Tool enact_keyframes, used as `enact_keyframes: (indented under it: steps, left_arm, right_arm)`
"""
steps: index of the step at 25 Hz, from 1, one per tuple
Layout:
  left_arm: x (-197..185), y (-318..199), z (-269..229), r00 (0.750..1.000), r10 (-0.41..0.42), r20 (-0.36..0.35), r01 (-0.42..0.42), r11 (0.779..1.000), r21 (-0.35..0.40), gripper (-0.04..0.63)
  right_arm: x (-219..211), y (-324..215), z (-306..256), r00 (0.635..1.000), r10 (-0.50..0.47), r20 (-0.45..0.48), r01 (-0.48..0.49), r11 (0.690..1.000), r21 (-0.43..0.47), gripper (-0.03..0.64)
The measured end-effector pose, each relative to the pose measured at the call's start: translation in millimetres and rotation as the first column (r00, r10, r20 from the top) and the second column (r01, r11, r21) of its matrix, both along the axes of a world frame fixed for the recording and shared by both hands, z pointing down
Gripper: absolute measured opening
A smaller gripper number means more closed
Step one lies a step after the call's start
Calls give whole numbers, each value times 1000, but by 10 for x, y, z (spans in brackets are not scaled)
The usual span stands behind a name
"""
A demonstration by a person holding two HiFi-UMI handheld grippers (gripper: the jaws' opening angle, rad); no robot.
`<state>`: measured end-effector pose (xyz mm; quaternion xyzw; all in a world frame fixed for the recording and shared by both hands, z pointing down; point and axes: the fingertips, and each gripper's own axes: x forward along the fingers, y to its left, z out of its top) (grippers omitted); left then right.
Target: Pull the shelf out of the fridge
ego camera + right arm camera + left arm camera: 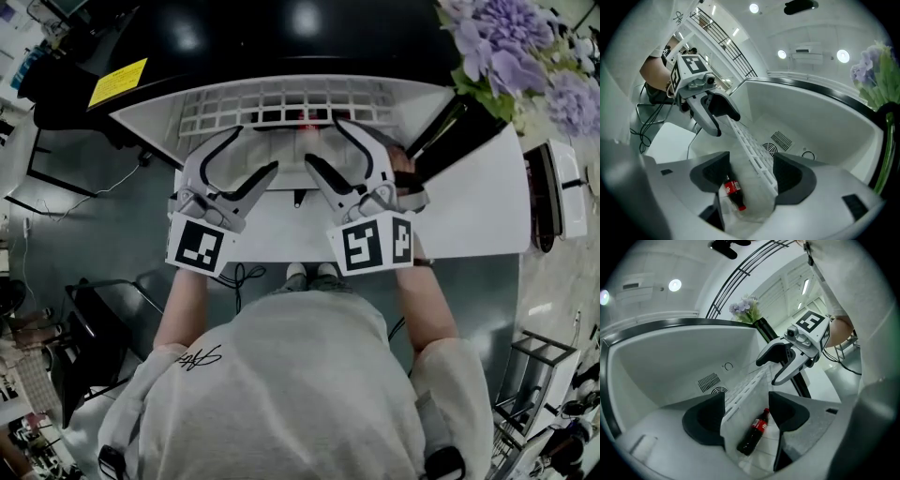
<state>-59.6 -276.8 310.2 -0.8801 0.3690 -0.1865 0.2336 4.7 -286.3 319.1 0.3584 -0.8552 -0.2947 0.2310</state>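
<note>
At centre of head view: left gripper [251,155], right gripper [328,145] both spread wide, grasping nothing. Shelf [281,103] front edge between each one's jaws. Bottle [753,432] lower centre.

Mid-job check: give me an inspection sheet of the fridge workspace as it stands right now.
Surface: white table, with the open fridge on it.
Job's things: white shelf sits inside the fridge.
Clutter: cola bottle lying on the fridge floor under the shelf; purple flowers in a dark vase at the right.
Grippers: left hand-held gripper and right hand-held gripper both open, shelf edge between the jaws, not clamped.
Cables: black cable on the floor at the left.
Surroundings: black racks beside the person.
</note>
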Motion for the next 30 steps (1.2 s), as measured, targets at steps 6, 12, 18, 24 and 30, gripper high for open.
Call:
enact_keyframes:
  steps: [6,12,18,24,30]
  left_arm:
    - [60,-161,53,999,-8,50,6,999,37,279]
    - [94,-280,111,993,0,115,-7,998,65,279]
    - [91,-416,178,976,-33,213,11,995,104,279]
    - [102,-450,265,950,-59,307,25,993,113,279]
    - [84,-479,346,919,-83,386,50,994,96,278]
  right_arm:
    - [-63,-145,41,999,-11,-45,11,1000,6,268]
    - [-116,-255,72,995,-10,-97,13,999,32,268]
    - [-160,-367,138,988,3,-156,4,999,43,268]
    - [-163,-448,209,972,47,-231,-34,997,63,268]
    - [-214,-478,240,949,68,-308,-44,995,85,268]
